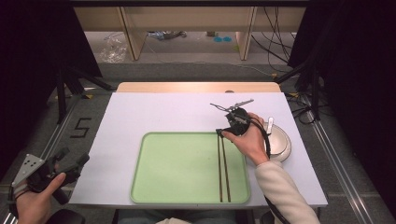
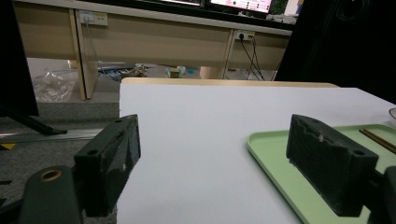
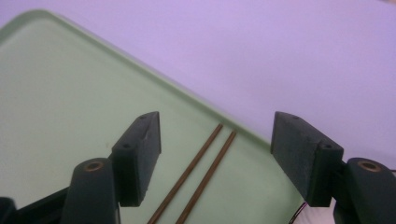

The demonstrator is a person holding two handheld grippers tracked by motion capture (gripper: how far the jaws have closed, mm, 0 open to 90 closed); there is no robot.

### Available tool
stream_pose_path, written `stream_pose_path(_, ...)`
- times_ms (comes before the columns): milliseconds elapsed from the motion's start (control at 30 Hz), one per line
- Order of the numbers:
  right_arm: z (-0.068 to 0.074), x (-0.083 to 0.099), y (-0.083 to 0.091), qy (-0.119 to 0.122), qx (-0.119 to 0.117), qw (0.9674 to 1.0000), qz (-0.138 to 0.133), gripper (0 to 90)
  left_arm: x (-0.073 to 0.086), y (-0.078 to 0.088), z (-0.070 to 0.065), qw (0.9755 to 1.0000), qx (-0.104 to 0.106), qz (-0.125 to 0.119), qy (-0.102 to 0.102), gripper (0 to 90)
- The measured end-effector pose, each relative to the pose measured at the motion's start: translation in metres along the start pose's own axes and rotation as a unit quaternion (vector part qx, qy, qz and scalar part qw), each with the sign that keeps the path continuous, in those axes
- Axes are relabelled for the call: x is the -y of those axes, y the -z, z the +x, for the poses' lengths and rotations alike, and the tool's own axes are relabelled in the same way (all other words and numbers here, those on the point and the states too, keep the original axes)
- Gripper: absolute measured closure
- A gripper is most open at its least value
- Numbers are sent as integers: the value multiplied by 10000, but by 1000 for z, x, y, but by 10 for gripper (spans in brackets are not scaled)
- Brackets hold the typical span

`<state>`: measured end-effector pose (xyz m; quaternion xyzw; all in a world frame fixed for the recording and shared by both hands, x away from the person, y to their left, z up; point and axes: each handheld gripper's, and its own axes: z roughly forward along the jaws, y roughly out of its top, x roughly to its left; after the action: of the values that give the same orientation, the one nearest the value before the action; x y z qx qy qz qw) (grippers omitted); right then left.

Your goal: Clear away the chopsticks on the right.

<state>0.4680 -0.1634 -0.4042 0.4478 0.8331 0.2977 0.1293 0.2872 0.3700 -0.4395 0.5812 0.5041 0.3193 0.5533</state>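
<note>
Chopsticks lie side by side on the green tray, just set down, with the right gripper fingers wide above them, so next it should probably lift away.

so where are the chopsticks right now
The chopsticks lie side by side in the green tray, along its right edge in the high view, just below the open right gripper.

The high view is looking down and forward over the table. Both gripper views are looking close along their jaws, sharing the tray.
</note>
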Motion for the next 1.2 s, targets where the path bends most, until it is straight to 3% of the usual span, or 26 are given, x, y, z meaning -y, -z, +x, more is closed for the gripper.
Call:
stream_pose_path(100,3,4,7,9,28,9997,-251,338,0,0,0,10000,3,0,-6,174)
stream_pose_path(167,0,6,10,258,34,9985,-480,337,0,0,-1,10000,-27,13,27,174)
stream_pose_path(200,1,8,12,223,21,9979,-615,337,0,0,0,10000,-26,9,27,174)
stream_pose_path(233,0,10,14,354,9,9970,-687,331,0,0,0,10000,-28,10,28,174)
stream_pose_path(300,2,14,18,297,-44,9976,-624,306,0,0,-1,10000,-33,12,29,174)
stream_pose_path(367,0,17,20,479,-7,9949,-889,304,0,0,-1,10000,-34,15,24,174)
stream_pose_path(400,1,19,22,452,-27,9952,-864,299,0,0,-1,10000,-34,14,22,174)
stream_pose_path(467,-2,22,24,629,-39,9919,-1105,300,0,0,0,10000,-29,13,15,174)
stream_pose_path(633,1,34,36,519,-173,9876,-1469,299,0,0,0,10000,1,-16,-6,174)
stream_pose_path(733,2,44,44,584,-270,9805,-1859,291,0,0,0,10000,-8,-14,4,173)
stream_pose_path(967,2,67,59,579,-374,9679,-2415,273,0,0,0,10000,-47,-4,23,172)
stream_pose_path(1200,7,88,67,529,-323,9633,-2611,289,0,0,0,10000,-23,-34,1,172)
